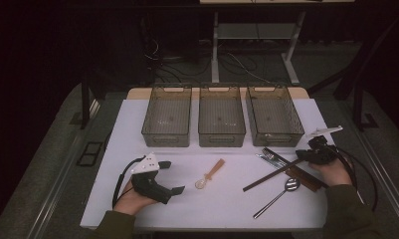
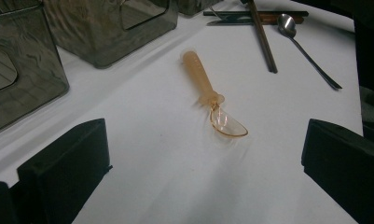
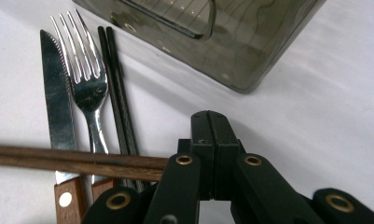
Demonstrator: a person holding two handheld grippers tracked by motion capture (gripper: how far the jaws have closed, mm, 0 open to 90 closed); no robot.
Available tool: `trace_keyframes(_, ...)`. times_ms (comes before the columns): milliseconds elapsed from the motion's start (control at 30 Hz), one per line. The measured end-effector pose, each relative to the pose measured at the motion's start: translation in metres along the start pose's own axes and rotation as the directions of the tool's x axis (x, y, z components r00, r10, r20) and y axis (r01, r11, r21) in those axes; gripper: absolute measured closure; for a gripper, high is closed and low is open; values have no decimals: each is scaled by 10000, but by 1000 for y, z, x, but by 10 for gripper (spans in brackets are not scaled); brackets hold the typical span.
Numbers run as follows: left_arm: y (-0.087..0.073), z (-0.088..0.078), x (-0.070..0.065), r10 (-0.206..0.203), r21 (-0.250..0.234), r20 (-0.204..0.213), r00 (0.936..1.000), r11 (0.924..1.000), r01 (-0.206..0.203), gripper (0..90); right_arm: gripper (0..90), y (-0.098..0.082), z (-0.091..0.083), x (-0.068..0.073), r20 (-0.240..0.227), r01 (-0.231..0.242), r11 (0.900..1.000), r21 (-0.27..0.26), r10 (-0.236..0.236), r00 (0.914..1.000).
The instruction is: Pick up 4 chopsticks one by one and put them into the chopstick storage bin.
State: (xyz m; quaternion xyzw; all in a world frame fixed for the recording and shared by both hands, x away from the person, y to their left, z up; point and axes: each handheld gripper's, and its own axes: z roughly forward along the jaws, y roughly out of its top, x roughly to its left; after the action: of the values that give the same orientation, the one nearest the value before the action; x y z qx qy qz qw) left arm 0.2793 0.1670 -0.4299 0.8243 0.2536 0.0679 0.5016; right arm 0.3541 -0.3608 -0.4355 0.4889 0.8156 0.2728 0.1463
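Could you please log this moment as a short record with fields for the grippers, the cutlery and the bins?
left gripper: jaws open, aimed at the orange spoon, not touching it
right gripper: jaws shut, empty, resting by the brown chopsticks
cutlery at right: knife, fork, black chopsticks side by side; metal spoon nearer the person
bins: three grey bins in a row, apparently empty
surface: white table

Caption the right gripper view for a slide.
Shut right gripper clamps brown chopsticks lying across knife, fork and black chopsticks.
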Motion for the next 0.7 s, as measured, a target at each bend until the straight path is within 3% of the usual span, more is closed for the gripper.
trace_keyframes(700,0,0,0,27,34,67,10000,10000,-27,0,897,-8,-8,-1,-150,190,9994,301,-185,9997)
